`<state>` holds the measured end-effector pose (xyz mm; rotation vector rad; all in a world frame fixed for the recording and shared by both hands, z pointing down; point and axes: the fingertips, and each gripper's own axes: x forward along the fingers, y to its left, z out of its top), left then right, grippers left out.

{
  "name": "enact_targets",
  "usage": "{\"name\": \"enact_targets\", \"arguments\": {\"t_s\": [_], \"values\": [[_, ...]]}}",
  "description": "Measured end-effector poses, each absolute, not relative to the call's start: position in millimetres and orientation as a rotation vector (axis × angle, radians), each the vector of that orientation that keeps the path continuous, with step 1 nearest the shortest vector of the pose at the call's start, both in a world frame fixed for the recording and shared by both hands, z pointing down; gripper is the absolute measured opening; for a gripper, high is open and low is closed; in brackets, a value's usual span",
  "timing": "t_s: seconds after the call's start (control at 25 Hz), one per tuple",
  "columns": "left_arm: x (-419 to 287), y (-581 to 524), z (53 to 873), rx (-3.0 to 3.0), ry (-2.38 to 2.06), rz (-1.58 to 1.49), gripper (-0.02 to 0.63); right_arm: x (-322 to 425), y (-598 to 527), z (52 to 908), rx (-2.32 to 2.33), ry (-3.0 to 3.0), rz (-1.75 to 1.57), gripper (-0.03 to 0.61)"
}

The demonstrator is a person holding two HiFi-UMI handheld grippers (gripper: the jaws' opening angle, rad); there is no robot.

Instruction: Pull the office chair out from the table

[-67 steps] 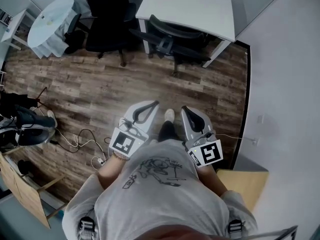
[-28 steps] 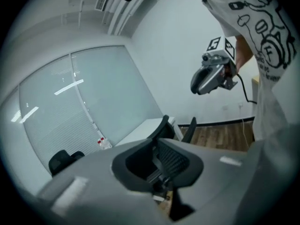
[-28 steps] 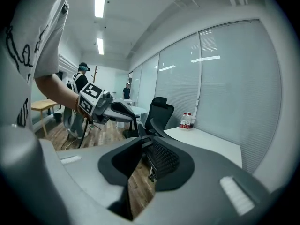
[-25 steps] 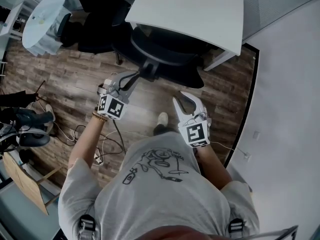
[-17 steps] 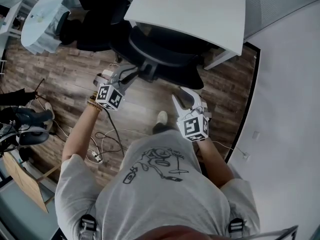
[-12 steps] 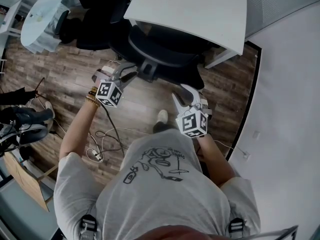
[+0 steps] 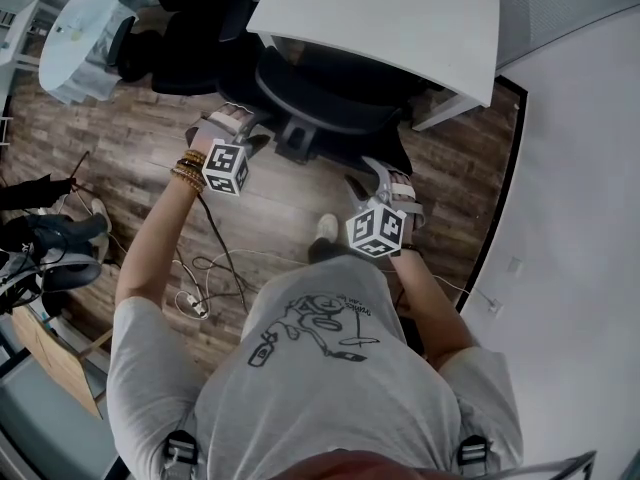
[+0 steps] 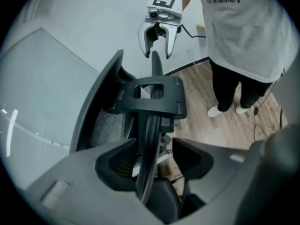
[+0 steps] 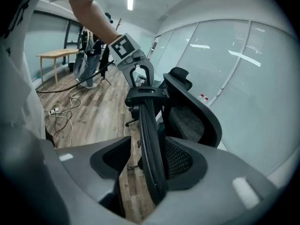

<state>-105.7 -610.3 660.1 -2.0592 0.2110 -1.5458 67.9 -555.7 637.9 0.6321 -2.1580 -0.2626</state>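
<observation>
The black office chair [image 7: 330, 98] is tucked under the white table [image 7: 400, 18], its back toward me. My left gripper [image 7: 243, 126] is at the left end of the chair back and my right gripper [image 7: 372, 171] at the right end. In the left gripper view the back's thin rim [image 8: 150, 125] runs between my left gripper's [image 8: 152, 172] jaws with gaps on both sides, and the right gripper [image 8: 158, 43] shows at the far end. In the right gripper view the rim [image 9: 150, 130] likewise passes between my right gripper's [image 9: 152, 172] jaws. Both pairs of jaws have just been opening and stand open.
A second black chair [image 7: 200, 38] and a round white table [image 7: 85, 28] stand at the upper left. Cables [image 7: 200, 278] lie on the wooden floor to my left. A wall [image 7: 570, 218] runs close on the right. A wooden table [image 7: 50, 358] is at the lower left.
Both grippers have come down to the two ends of the chair back and rolled. Their jaws have spread wider. The chair has not moved.
</observation>
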Motion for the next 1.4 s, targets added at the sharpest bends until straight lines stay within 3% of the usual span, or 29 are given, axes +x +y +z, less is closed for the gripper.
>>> {"name": "enact_targets", "arguments": {"t_s": [0.2,0.28,0.32,1.4], "values": [[-99,-613,673,-2.050,0.194,-1.578,0.219,75,-560,658,0.603,-2.092,-0.286,0.205],[-99,-613,673,-2.044,0.195,-1.586,0.166,75,-561,660,0.584,-2.071,-0.313,0.122],[-99,-614,673,-2.043,0.201,-1.588,0.122,75,-561,661,0.572,-2.064,-0.325,0.112],[-88,-591,668,-2.152,0.258,-1.547,0.106,89,-558,660,0.547,-2.008,-0.266,0.117]]}}
